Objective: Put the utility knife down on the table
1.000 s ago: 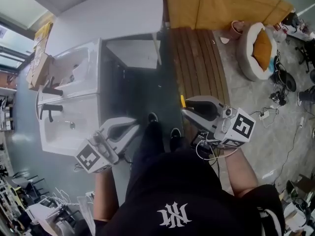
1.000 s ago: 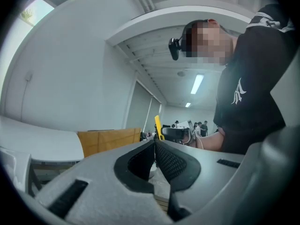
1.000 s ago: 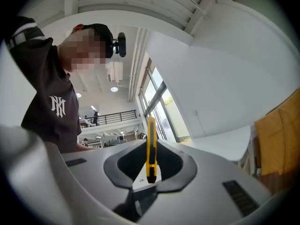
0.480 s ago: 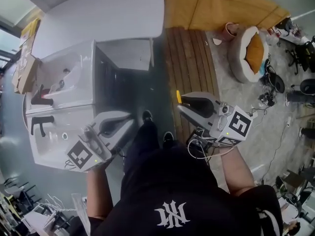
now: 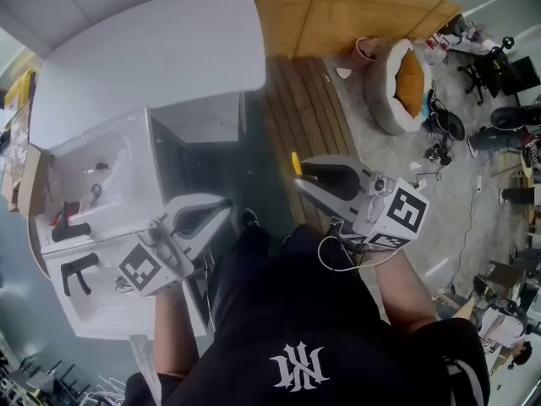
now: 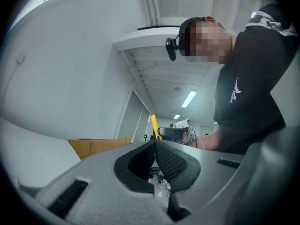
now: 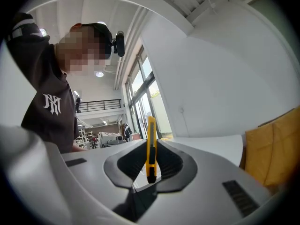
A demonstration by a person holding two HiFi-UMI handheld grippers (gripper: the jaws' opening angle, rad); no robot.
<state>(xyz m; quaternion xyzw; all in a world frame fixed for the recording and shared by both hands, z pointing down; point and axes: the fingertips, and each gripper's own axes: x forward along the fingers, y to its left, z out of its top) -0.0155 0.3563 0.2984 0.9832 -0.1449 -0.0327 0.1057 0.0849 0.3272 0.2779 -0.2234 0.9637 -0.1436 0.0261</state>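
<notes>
The yellow utility knife [image 7: 151,144] stands upright between the pads of my right gripper [image 7: 151,146], which is shut on it. From the head view its yellow tip [image 5: 296,162] pokes out past the right gripper [image 5: 298,178], held in the air over wooden floor slats. My left gripper [image 5: 223,206] is beside it at about the same height. Its jaws [image 6: 154,145] are shut with nothing between them. Past them the left gripper view shows the knife [image 6: 153,125] in the distance. The white table [image 5: 144,49] lies ahead at the upper left.
A white double sink unit [image 5: 101,176] sits under my left gripper, with black taps on it. Wooden slats [image 5: 304,117] run ahead of the right gripper. Yellow-brown board [image 5: 338,7] leans at the top, with a round pet bed [image 5: 397,87] and cables to the right.
The head view has swung, so the table and sink unit now sit lower and further left. Both grippers keep nearly the same pose, and the right one still holds the knife.
</notes>
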